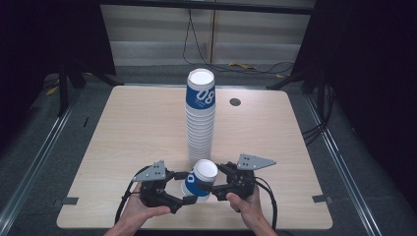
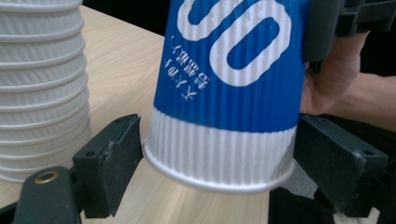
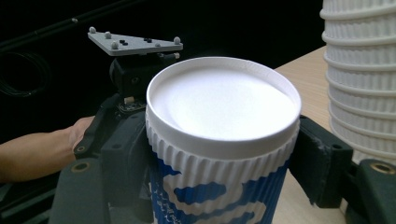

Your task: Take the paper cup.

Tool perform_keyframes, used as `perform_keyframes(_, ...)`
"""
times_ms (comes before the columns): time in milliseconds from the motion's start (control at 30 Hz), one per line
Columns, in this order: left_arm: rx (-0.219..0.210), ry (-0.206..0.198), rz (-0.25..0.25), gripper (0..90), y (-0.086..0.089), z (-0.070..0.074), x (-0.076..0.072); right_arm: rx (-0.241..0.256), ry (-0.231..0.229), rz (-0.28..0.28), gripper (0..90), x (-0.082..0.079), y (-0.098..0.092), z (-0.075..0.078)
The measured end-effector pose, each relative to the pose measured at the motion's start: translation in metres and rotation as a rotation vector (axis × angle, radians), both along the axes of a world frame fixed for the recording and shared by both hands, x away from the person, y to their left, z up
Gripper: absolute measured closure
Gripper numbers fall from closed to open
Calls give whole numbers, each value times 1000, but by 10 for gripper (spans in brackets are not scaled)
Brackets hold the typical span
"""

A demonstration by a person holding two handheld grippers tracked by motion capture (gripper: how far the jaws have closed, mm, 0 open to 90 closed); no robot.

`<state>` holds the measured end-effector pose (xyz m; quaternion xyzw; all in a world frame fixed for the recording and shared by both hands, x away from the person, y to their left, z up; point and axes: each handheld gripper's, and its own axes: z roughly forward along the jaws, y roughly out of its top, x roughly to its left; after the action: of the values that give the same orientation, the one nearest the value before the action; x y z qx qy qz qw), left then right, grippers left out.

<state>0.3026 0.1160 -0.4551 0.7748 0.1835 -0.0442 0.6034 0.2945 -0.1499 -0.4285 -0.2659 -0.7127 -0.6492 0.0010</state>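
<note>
both the left gripper (image 1: 189, 200) and right gripper (image 1: 210, 188) clamp one tilted blue cup (image 1: 199, 178); stack (image 1: 200, 118) just behind

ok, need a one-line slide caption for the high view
Both grippers, left and right, hold an upturned blue-and-white paper cup in front of a tall cup stack.

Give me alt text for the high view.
Both grippers, left gripper and right gripper, clasp one upside-down blue-and-white paper cup at the near table edge, before a tall stack of cups.
</note>
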Motion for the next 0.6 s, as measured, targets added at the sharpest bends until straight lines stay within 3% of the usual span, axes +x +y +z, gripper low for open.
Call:
perform_keyframes(67,11,-10,4,151,-1,1,-1,6,1,0,283,0,0,0)
perform_keyframes(300,-14,8,-5,142,-4,-1,1,33,2,-6,284,-1,1,0)
perform_keyframes(600,-16,19,4,127,-6,-5,2,32,-14,-22,285,-1,5,0)
